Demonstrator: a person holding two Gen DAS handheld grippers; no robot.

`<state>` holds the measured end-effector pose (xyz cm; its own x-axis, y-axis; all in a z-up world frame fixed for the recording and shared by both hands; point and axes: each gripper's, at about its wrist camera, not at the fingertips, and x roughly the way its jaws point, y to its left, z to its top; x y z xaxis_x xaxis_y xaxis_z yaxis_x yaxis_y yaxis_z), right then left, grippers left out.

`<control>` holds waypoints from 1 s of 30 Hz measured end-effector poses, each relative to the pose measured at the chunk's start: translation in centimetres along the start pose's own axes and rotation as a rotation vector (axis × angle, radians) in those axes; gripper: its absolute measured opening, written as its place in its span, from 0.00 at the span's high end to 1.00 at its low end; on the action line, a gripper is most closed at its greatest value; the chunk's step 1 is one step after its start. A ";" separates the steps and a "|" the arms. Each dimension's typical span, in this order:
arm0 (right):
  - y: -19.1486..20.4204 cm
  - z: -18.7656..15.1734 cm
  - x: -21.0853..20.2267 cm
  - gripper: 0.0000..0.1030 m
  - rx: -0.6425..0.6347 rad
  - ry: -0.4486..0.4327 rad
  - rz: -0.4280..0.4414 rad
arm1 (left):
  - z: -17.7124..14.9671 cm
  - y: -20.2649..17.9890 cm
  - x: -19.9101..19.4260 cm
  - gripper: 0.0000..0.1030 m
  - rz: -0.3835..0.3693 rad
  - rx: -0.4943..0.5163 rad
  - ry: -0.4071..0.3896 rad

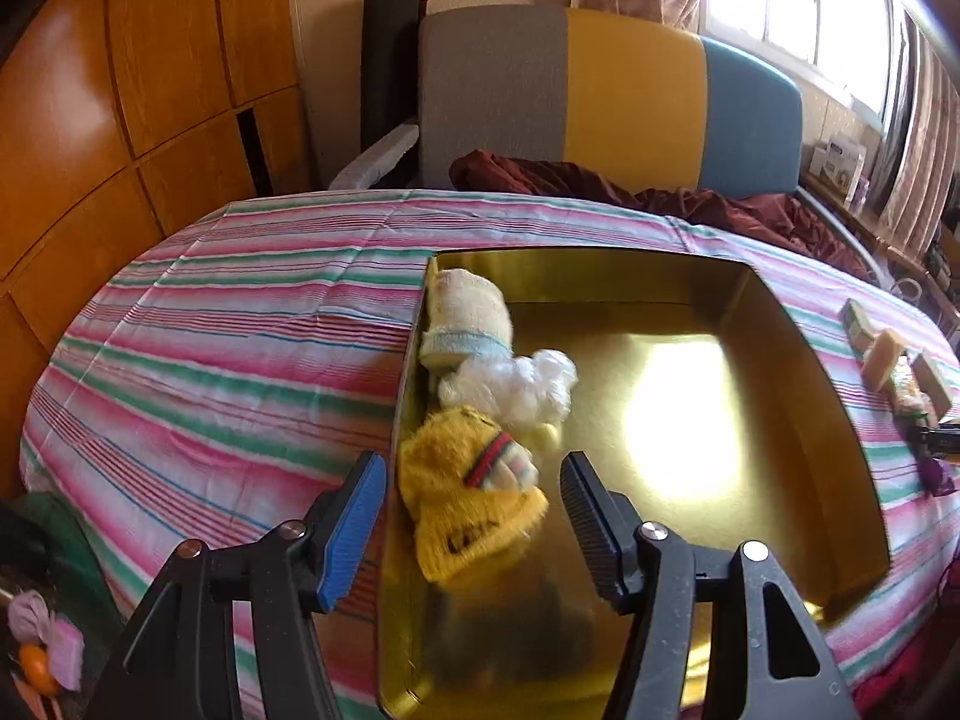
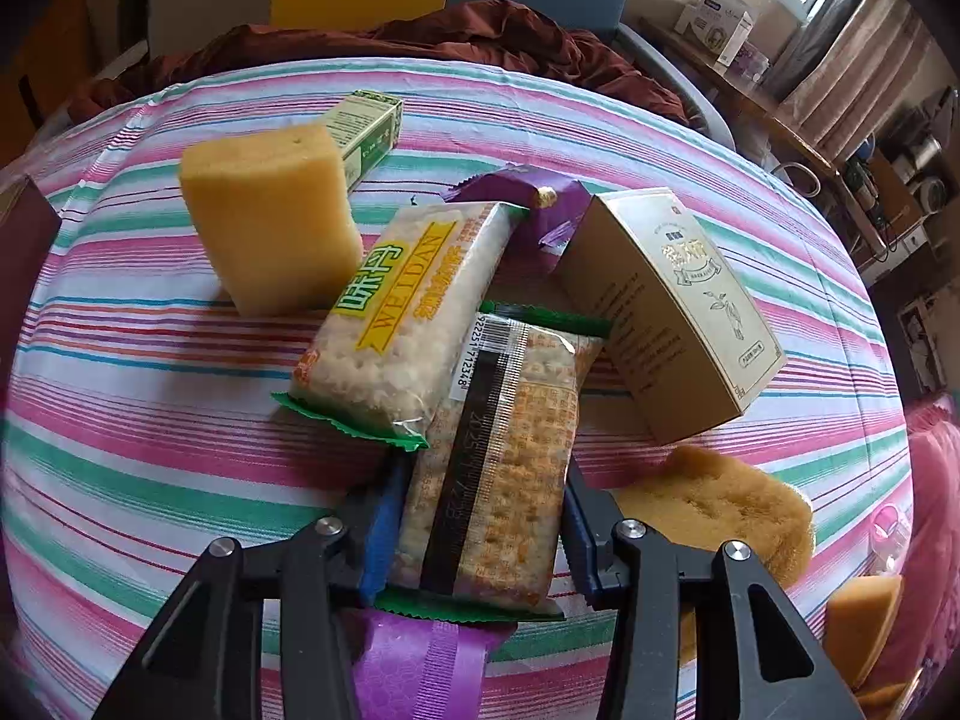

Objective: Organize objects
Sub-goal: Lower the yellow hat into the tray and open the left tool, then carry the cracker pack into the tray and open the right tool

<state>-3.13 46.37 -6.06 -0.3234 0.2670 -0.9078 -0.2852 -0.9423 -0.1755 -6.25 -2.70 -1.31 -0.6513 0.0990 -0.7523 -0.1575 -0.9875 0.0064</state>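
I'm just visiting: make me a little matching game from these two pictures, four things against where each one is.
Things:
1. yellow sock
2. cracker packet
3. yellow sponge block
4. white towel roll

Places:
A. between the right claw's fingers
B. far left corner of the gold tray
C. on the striped cloth, beside a green box
D. in the tray, between the left claw's open fingers

Pairs: 1-D, 2-A, 3-C, 4-B
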 end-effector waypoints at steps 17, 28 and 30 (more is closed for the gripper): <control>1.5 -3.1 -8.7 0.55 0.100 -0.075 0.444 | -1.9 -0.7 -2.6 0.42 -0.131 -0.012 -0.009; 19.1 -2.6 -15.4 0.55 -0.217 -0.162 0.711 | -1.9 5.2 -4.9 0.42 -0.037 -0.093 -0.043; 23.0 -2.7 -15.3 0.55 -0.266 -0.145 0.739 | -2.1 6.4 -5.1 0.42 -0.024 -0.119 -0.048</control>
<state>-2.27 20.04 2.77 -0.4641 -0.4395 -0.7691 0.2680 -0.8972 0.3510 -2.38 -9.75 1.24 -0.6840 0.1256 -0.7186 -0.0861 -0.9921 -0.0914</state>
